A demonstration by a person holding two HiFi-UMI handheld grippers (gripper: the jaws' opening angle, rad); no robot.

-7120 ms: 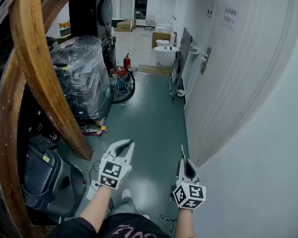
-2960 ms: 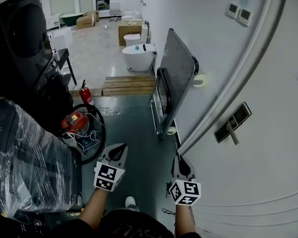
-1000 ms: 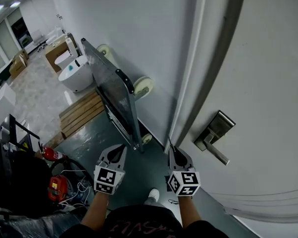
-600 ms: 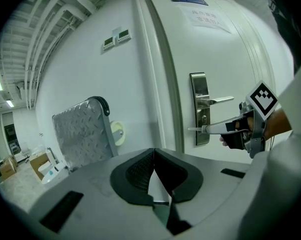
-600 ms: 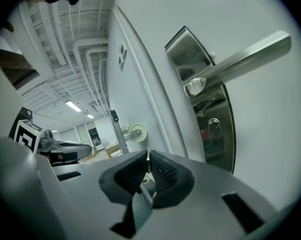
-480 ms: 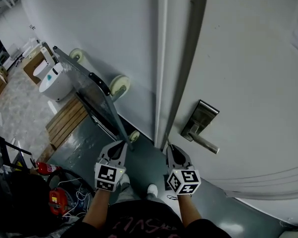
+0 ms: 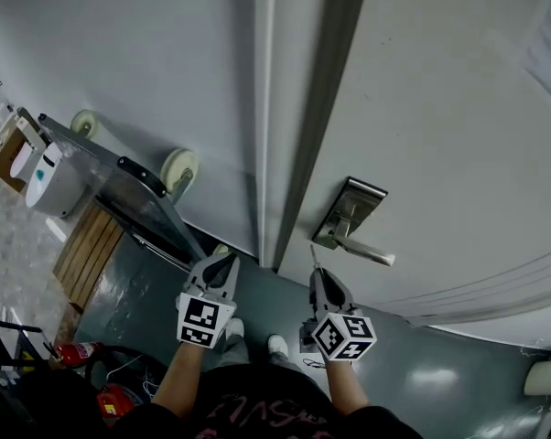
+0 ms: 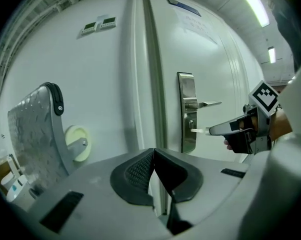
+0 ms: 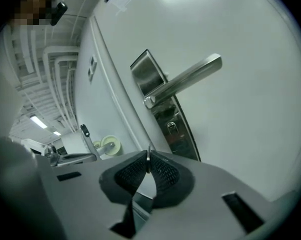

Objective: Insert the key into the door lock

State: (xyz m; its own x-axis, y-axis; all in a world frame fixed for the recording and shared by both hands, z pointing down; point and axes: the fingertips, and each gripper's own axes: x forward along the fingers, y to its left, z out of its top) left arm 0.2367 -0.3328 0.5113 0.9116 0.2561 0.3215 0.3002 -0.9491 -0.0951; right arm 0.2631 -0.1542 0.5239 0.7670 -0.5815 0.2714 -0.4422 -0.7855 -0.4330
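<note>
Metal key (image 9: 148,154) is pinched in the closed right gripper (image 7: 318,277), tip short of the door lock (image 7: 341,216) at 1 o'clock; insertion appears not yet begun; left gripper (image 7: 219,265) is closed and empty.

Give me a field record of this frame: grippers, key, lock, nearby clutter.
left hand-held gripper: jaws together, nothing between them
right hand-held gripper: shut on key
key state: not inserted; blade points at the lock plate, tip short of the keyhole
lever handle: on the same plate, above the keyhole
door: appears closed
folded cart: leans on the wall left of the door
</note>
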